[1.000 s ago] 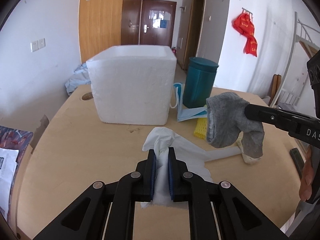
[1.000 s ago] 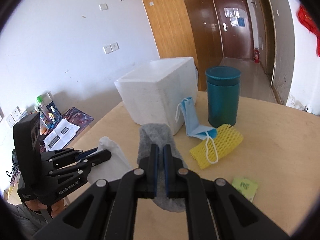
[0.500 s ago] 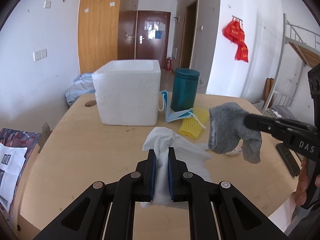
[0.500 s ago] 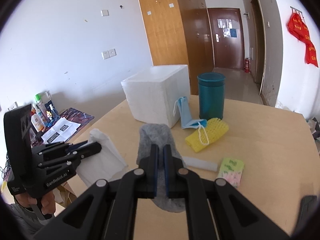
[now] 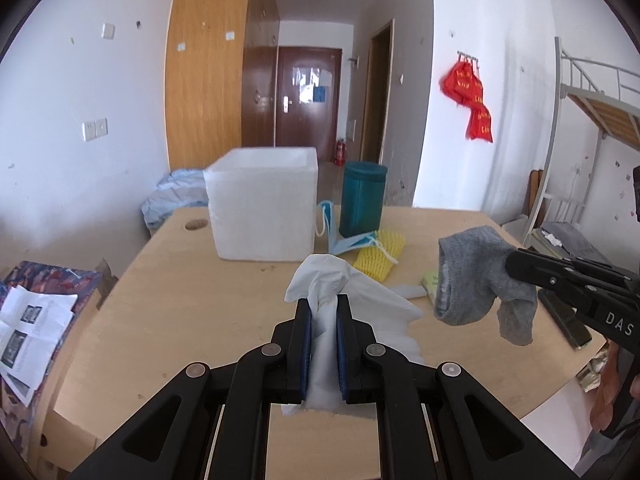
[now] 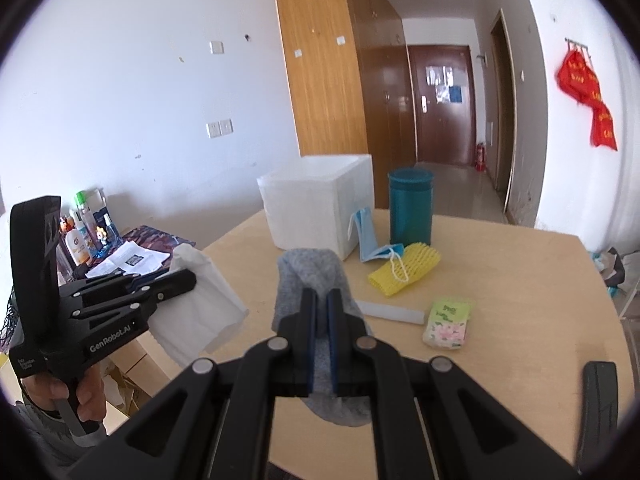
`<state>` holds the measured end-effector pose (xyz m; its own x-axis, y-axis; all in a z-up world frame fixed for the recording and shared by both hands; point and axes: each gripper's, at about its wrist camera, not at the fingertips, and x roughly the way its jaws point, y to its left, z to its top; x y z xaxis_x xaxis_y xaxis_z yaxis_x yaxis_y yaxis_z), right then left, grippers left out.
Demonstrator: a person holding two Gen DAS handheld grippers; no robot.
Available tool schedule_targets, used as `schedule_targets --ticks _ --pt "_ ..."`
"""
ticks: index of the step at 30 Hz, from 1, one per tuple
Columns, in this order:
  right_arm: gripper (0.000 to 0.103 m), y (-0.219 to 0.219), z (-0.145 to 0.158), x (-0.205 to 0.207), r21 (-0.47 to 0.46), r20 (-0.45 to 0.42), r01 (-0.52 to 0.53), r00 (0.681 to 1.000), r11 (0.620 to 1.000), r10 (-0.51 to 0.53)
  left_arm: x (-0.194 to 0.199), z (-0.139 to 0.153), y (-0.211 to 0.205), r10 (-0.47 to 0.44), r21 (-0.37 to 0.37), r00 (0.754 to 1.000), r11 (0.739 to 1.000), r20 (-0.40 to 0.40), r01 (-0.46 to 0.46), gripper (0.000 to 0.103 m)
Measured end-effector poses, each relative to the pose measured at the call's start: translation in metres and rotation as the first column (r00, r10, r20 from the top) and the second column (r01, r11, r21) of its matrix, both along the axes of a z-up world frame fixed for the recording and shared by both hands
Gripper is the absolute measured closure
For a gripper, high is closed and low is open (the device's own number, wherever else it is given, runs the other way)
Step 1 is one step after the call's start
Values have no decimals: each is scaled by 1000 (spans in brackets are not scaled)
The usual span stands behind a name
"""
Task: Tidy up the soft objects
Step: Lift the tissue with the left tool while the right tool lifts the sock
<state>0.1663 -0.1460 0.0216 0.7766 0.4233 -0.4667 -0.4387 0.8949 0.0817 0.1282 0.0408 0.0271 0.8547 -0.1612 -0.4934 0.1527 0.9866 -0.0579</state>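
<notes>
We count two claws, each clamped on one soft thing. Our left claw [image 5: 324, 312] pinches one crumpled white cloth [image 5: 328, 284], held above the pale wooden counter [image 5: 180, 292]. Our right claw [image 6: 321, 308] grips one grey knitted sock [image 6: 310, 272], hanging clear of the counter. Ahead stand one open white foam box [image 5: 264, 208] and one teal cylindrical canister [image 5: 362, 196], near each other. Between us and them lie one blue face mask [image 6: 370, 246], one yellow foam net sleeve [image 6: 404, 268], one white strip [image 6: 390, 312] and one green floral tissue packet [image 6: 446, 322]. One flat black object [image 6: 594, 400] rests near the counter's right edge.
</notes>
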Motion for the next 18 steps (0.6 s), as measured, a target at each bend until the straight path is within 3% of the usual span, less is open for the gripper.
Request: schedule_targets --ticks 18 --pt "95 9 26 -51 20 163 -8 987 1000 4 -65 38 6 68 -13 979 998 192 -67 92"
